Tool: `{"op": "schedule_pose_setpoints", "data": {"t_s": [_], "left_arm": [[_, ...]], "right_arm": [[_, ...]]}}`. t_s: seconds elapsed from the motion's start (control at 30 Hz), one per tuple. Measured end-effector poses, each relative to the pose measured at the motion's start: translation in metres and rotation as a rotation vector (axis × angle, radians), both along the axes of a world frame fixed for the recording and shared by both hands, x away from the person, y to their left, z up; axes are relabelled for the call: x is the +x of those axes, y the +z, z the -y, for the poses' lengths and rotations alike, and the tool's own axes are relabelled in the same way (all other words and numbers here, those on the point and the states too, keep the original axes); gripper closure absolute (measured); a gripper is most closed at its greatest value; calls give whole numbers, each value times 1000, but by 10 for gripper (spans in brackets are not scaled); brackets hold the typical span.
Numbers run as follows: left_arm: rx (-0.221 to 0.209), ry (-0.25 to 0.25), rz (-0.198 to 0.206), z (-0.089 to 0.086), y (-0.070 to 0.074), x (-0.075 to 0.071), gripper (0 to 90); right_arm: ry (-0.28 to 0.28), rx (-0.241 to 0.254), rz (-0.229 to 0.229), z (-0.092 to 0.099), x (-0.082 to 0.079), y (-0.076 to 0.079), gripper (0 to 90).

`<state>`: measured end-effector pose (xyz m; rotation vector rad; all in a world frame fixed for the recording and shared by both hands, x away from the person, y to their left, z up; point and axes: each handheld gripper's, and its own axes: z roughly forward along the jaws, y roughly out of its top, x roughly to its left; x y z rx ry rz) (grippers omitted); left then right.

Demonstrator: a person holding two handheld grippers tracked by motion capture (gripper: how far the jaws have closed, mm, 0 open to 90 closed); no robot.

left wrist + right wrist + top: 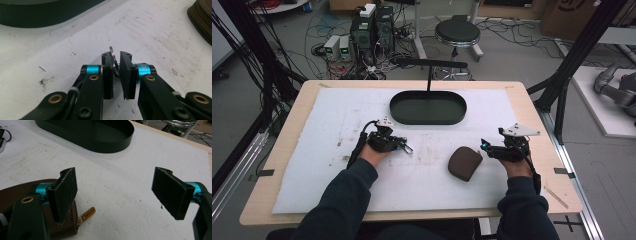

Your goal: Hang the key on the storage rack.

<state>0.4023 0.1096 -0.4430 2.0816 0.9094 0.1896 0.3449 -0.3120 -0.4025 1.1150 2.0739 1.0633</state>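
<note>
**Left gripper pinching a metal ring; pouch lying by the right gripper**

Near edge: both sleeves are reaching in over the white mat (312,165). The left gripper (404,146) is sitting left of centre, jaws nearly together and clamping a small metal ring (113,56). The right gripper (484,145) is resting at the right, jaws standing wide, holding nothing. The brown pouch (464,163) is lying just left of it, zipper pull (86,214) showing. Farther off, the dark oval tray (428,120) is sitting at centre.

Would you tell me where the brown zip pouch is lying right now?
In the high view the brown zip pouch lies on the white mat, right of centre, beside the open right gripper and nearer the person than the black oval tray.
</note>
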Motion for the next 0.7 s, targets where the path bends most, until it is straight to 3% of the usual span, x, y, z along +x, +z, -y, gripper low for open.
{"op": "schedule_pose_setpoints", "data": {"t_s": [0.1,0.17,0.23,0.47,0.57,0.67,0.7], "left_arm": [[-6,-6,-7,-2,1,0,822],[-7,-10,-8,-3,1,0,875],[-25,-12,-24,-5,0,0,876],[-23,-9,-27,-5,2,0,880],[-72,0,13,-9,8,-2,880],[-93,6,38,-12,12,-3,881],[-104,11,73,-15,16,-5,881]], "right_arm": [[1,1,0,0,0,0,211],[2,1,0,1,0,0,211],[1,2,-1,0,0,0,211],[2,1,-1,0,0,0,211],[2,0,0,1,-1,0,211],[0,2,1,1,-1,0,211],[2,3,2,1,0,0,211]]}}
